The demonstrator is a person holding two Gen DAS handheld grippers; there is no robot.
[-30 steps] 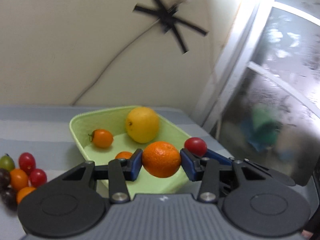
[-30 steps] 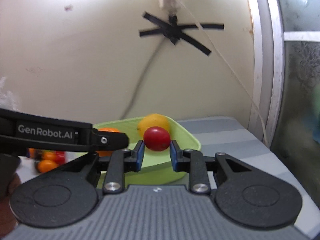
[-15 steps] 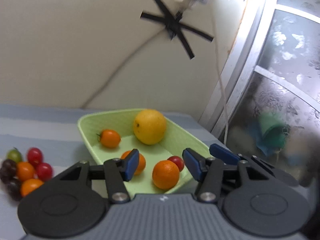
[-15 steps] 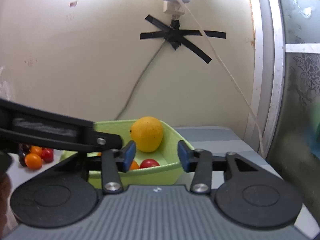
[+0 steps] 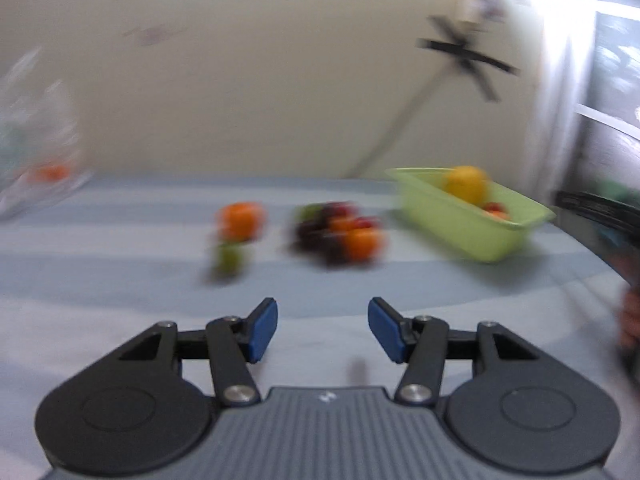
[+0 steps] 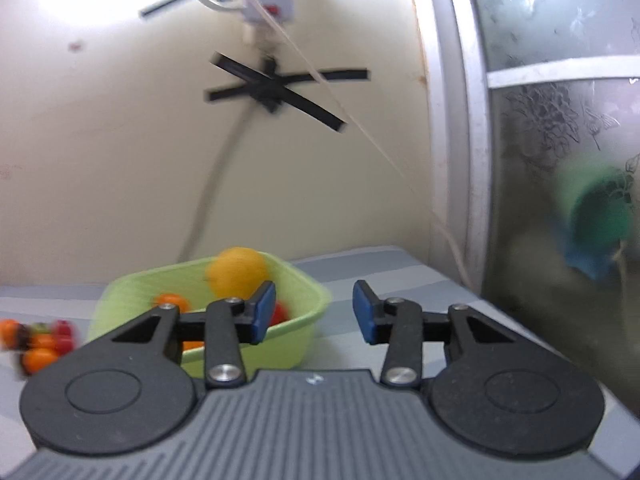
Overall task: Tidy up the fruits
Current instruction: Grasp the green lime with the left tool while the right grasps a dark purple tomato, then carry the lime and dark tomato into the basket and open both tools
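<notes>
The left wrist view is blurred by motion. My left gripper [image 5: 322, 320] is open and empty over the striped cloth. Beyond it lie an orange [image 5: 240, 220], a small green fruit [image 5: 230, 258] and a pile of small tomatoes and dark grapes [image 5: 340, 232]. The light green basket [image 5: 516, 236] stands at the right with a yellow fruit [image 5: 466, 184] in it. My right gripper [image 6: 314, 308] is open with nothing between its jaws, which are closing a little. It sits just right of the basket [image 6: 132, 288], which holds the yellow fruit [image 6: 238, 276], an orange tomato [image 6: 172, 302] and a red tomato [image 6: 281, 312].
A clear plastic bag [image 5: 36, 160] lies at the far left of the table. A cable taped with a black cross [image 6: 276, 92] runs down the wall behind the basket. A frosted glass door [image 6: 560, 140] borders the table on the right. Striped cloth [image 5: 120, 300] spreads in front.
The left gripper let the orange go into the basket and swung away to the left. The right gripper dropped the red tomato into the basket and turned slightly right.
</notes>
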